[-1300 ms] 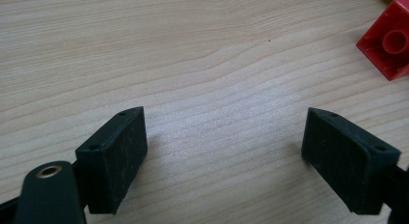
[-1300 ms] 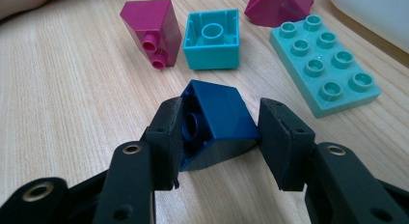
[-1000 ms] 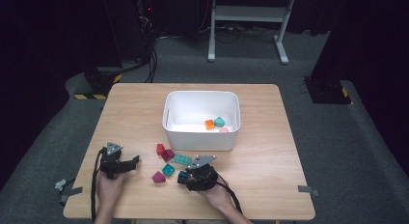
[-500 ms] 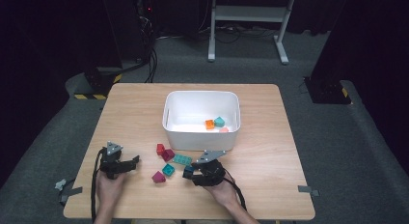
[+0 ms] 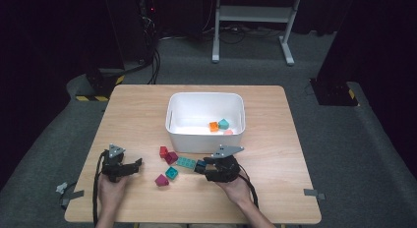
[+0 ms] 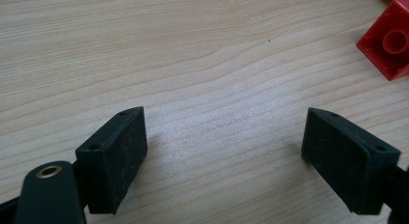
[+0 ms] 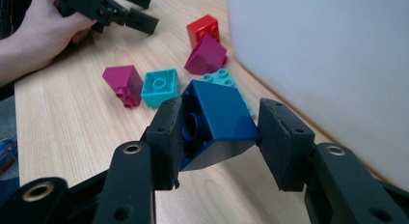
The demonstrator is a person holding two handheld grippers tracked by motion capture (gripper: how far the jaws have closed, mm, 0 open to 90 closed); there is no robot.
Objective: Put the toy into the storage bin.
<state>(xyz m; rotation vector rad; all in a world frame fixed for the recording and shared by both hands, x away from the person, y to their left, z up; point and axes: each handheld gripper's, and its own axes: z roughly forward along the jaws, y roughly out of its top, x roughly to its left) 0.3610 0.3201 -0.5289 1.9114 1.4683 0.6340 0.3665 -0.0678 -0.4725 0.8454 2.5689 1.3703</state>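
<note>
Blue block [image 7: 217, 122], slope-topped with its hollow underside turned toward the camera, sits clamped between the two pads of the right gripper [image 7: 214, 137], lifted clear of the wooden table [image 7: 62, 132] just in front of the near wall of the white bin [image 5: 205, 121]. Inside that bin lie three pieces toward its right near corner: an orange block [image 5: 213, 126], a teal block [image 5: 223, 123] touching it, and a pale pink piece [image 5: 228, 132] against the near wall. In the high view the blue block [image 5: 200, 165] is a small dark spot at the tip of the right gripper [image 5: 202, 167], and the bin's contents can be seen; the right gripper view looks at the bin's outer wall [image 7: 333, 55] instead and gives the loose pieces beside it clearly: a red block [image 7: 203, 28], a magenta sloped block [image 7: 206, 56], a flat teal plate [image 7: 223, 79] partly behind the blue block, a teal square block [image 7: 160, 87] and a second magenta block [image 7: 124, 81] lying on its side. The left gripper [image 5: 136, 165] rests on the table well to the left of the bin, held in the person's left hand [image 5: 112, 188]; the left gripper view shows its jaws standing wide with bare wood between them and the red block [image 6: 391, 40] at the upper right edge.
</note>
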